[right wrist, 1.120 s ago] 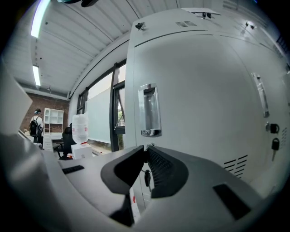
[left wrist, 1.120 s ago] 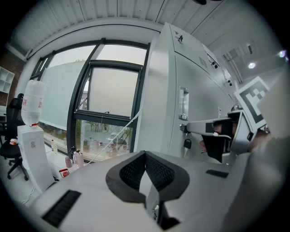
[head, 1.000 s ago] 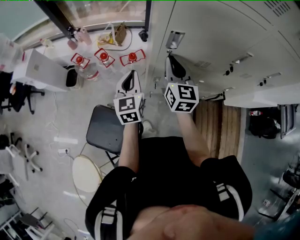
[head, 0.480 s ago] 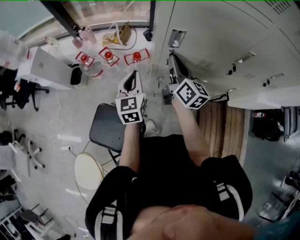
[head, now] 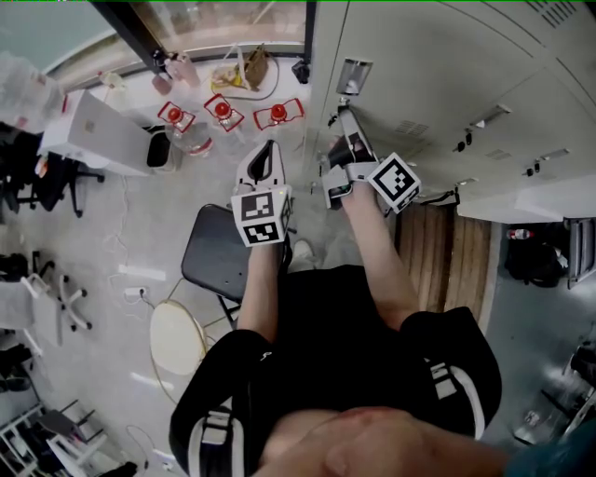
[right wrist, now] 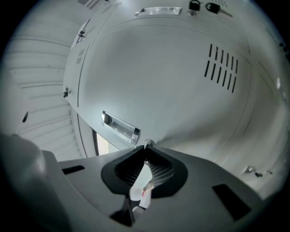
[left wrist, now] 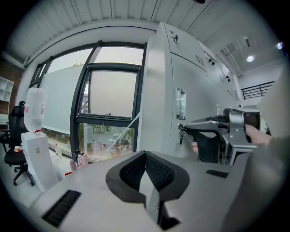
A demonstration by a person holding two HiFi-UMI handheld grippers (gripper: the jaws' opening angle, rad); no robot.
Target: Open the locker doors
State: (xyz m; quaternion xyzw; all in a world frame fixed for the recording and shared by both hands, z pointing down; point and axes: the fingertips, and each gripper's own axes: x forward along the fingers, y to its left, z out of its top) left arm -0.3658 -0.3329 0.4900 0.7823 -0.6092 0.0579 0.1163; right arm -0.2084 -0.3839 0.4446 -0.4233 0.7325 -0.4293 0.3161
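The grey locker door [head: 419, 56] stands shut, with a recessed metal handle [head: 353, 76] above its lock. My right gripper [head: 344, 119] is at that lock, shut on the key [right wrist: 147, 144]. A small white and red tag [right wrist: 144, 190] hangs between the jaws. In the right gripper view the handle [right wrist: 120, 127] lies just left of the key, with vent slots [right wrist: 222, 68] further up the door [right wrist: 172, 90]. My left gripper [head: 267, 151] hangs in the air left of the lockers, shut on nothing. Its own view shows the right gripper [left wrist: 213, 136] at the key [left wrist: 181, 129].
A black chair [head: 214, 252] and a round stool [head: 175, 340] stand below my left arm. Red-framed items [head: 223, 110] sit on the floor by the window [left wrist: 113, 86]. A water dispenser [left wrist: 34, 149] is far left. Neighbouring lockers carry keys [right wrist: 201, 7].
My right gripper has rolled about its own axis at the lock, so its marker cube now shows a different face. The left gripper has stayed where it was.
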